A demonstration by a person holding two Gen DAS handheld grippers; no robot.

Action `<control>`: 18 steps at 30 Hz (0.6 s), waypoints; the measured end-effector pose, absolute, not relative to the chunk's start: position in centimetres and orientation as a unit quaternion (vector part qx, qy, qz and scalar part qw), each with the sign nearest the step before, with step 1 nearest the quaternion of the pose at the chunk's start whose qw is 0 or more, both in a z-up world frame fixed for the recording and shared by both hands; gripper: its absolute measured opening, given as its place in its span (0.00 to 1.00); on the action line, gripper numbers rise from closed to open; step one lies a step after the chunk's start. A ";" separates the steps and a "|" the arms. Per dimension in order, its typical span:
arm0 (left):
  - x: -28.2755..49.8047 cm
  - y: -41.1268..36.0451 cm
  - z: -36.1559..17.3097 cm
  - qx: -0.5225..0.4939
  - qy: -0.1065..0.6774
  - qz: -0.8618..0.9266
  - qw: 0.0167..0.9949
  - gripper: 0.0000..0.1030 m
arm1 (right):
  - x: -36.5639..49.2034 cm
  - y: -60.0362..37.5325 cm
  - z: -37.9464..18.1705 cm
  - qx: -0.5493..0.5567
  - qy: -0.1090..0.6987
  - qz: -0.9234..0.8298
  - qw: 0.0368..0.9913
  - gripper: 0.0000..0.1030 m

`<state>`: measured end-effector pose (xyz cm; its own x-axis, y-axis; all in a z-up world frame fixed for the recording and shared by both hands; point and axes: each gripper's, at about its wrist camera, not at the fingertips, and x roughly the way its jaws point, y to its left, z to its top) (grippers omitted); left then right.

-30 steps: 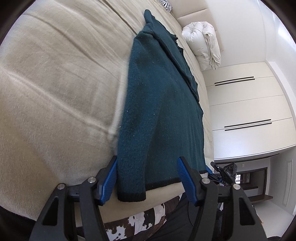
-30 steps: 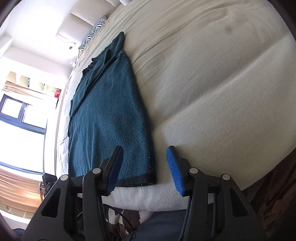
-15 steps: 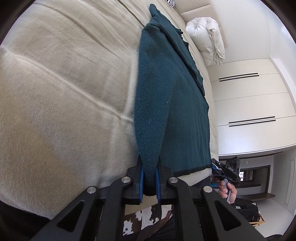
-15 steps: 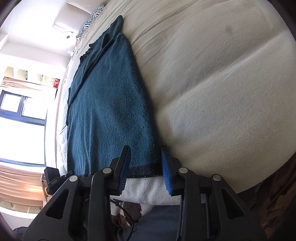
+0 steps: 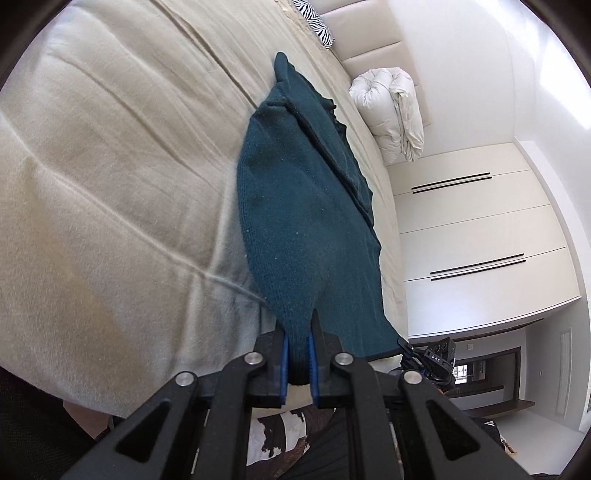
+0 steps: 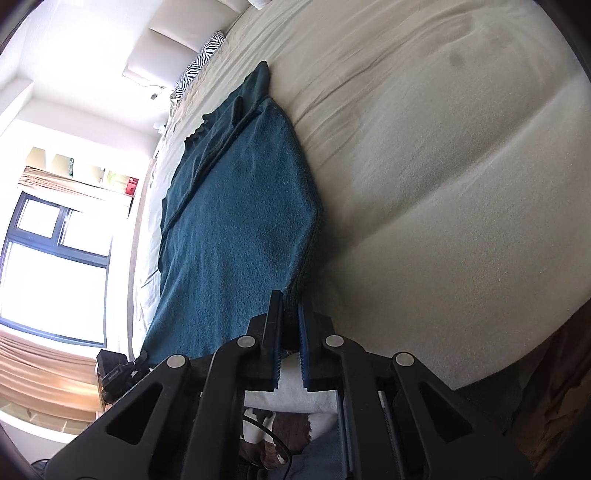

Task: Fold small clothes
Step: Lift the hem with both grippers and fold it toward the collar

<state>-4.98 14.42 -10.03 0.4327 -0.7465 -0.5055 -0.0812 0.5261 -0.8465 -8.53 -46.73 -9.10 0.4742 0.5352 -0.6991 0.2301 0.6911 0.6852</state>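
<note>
A dark teal knit sweater [image 5: 306, 221] lies lengthwise on the beige bed [image 5: 110, 166], its sleeves folded onto its body. My left gripper [image 5: 297, 332] is shut on the near left hem corner and lifts it slightly. In the right wrist view the sweater [image 6: 236, 229] stretches away to the far end, and my right gripper [image 6: 290, 314] is shut on its near right hem corner. The hem between the two corners is hidden behind the gripper bodies.
A rolled white duvet [image 5: 391, 110] and a zebra-print pillow [image 5: 314, 14] sit at the head of the bed. White wardrobe doors [image 5: 480, 229] stand on one side, a window [image 6: 48, 258] on the other. A cowhide rug [image 5: 280, 435] lies below the bed edge.
Both grippers went from open, straddling the sweater's near hem corners, to shut on them. The left shut first, then the right. The near end of the sweater has bunched and risen slightly.
</note>
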 end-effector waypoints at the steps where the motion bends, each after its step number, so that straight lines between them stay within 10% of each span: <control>1: -4.9 14.6 -9.6 -0.431 0.475 -0.229 0.732 0.09 | -8.3 -46.6 -8.8 0.382 0.499 0.104 0.771 0.06; 18: 0.3 16.0 -4.4 -0.466 0.415 -0.240 0.744 0.09 | -0.8 -46.3 -2.3 0.434 0.396 0.144 0.796 0.06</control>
